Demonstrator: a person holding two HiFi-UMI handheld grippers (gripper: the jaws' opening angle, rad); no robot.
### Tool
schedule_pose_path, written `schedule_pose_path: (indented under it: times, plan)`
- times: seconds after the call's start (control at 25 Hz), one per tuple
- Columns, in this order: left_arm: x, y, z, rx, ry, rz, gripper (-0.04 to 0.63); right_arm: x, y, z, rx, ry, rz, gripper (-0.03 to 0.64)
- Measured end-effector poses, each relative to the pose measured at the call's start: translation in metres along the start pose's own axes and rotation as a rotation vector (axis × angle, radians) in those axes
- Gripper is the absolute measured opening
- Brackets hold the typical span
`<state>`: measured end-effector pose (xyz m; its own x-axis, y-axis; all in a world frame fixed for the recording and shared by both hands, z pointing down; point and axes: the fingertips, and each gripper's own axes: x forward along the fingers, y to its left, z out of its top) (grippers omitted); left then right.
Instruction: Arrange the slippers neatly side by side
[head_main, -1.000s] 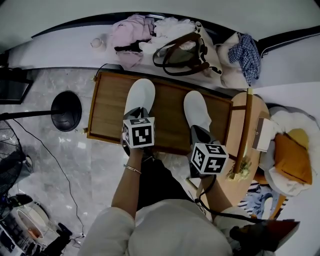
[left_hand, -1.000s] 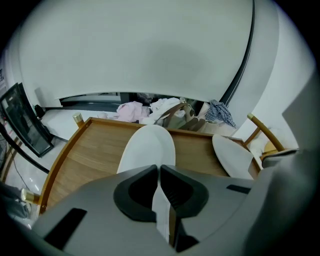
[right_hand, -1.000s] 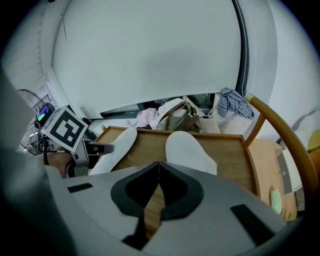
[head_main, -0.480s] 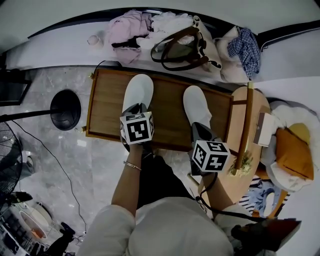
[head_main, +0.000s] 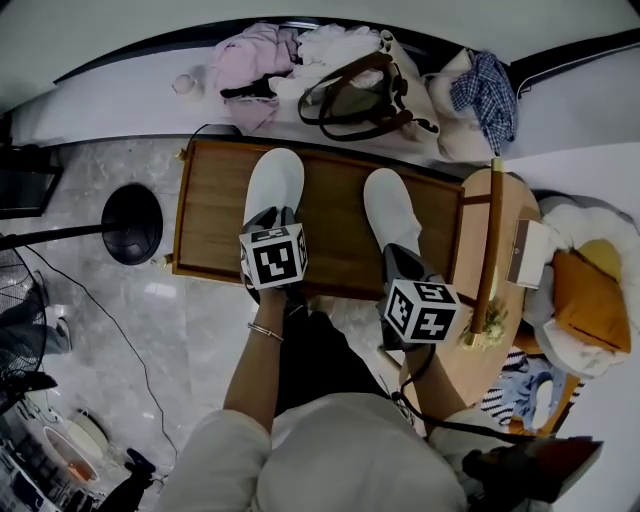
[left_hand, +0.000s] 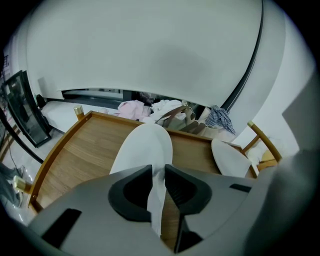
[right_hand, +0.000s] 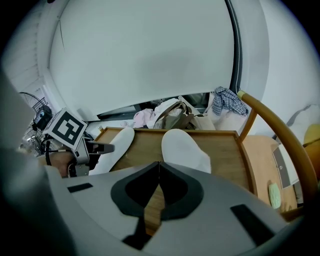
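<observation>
Left gripper view, left claw (left_hand: 158, 169) just opening, slipper (left_hand: 142, 147) heel between, right gripper view, right claw (right_hand: 159, 164) closed, empty

The left slipper (head_main: 275, 180) and right slipper (head_main: 390, 215) are plain white, on a warm brown, wood-grained tabletop (head_main: 215, 220). The cloth (head_main: 485, 95) is blue-and-white checked and the garment (head_main: 240, 65) pale pink. The cushion (head_main: 585, 300) is orange, the floor (head_main: 100, 290) grey and marbled.
</observation>
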<state>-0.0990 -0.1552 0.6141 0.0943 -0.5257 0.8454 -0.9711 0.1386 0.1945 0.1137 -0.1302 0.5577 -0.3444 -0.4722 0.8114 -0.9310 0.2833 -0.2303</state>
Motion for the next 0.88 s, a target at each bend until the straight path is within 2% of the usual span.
schedule_pose_path:
  times: [0.2,0.6,0.88]
  plan:
    - [-0.003,-0.001,-0.002,0.016,0.001,0.004,0.126,-0.004,-0.002,-0.003,0.009,-0.007,-0.006,0.034]
    - [-0.027,-0.007,0.000,0.049,-0.023,-0.001,0.132,-0.020,0.001,0.003,0.027,-0.060,-0.011,0.034]
    - [-0.053,-0.027,0.000,0.101,-0.043,-0.046,0.132,-0.050,-0.015,0.015,0.082,-0.141,-0.070,0.034]
